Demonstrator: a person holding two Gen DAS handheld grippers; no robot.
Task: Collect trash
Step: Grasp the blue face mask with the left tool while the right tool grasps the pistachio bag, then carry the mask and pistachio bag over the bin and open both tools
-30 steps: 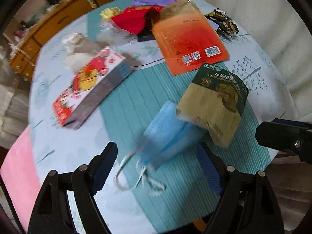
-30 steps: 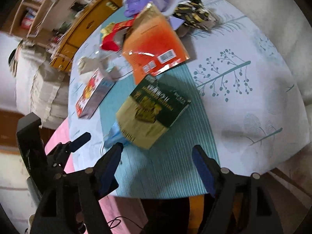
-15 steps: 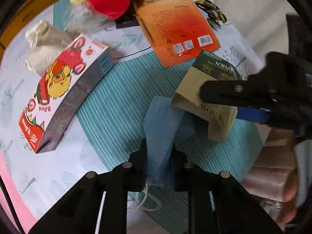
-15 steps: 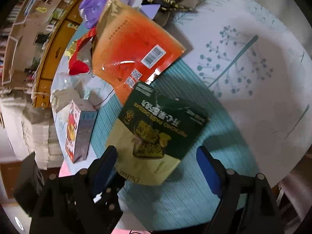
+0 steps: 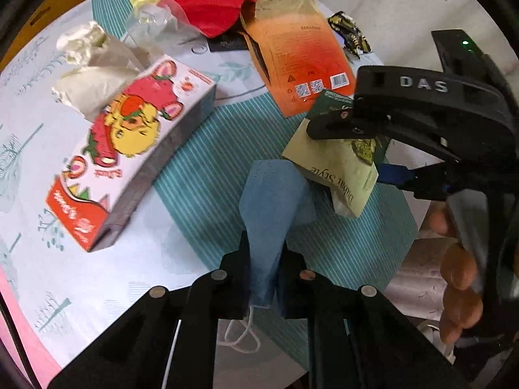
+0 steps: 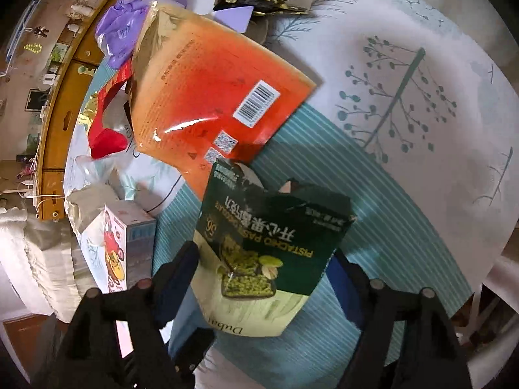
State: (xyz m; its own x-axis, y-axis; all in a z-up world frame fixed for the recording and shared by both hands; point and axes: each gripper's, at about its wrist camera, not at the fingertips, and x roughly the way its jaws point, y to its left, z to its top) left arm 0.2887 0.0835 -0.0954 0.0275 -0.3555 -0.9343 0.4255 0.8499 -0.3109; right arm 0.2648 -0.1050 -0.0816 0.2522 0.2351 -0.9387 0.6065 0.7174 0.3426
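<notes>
My left claw (image 5: 264, 259), which stood wide a second ago with the blue face mask (image 5: 272, 204) loose on the counter (image 5: 32, 97), has clamped on the mask's near end. My right claw (image 6: 262, 278) was back from the green pistachio pouch (image 6: 272, 246); it now straddles the pouch, jaws apart and just narrowing, and I cannot tell whether they touch it. The strawberry carton (image 5: 129, 149) lies left on the counter, the orange pouch (image 5: 298, 64) behind; whether either holds anything is hidden.
</notes>
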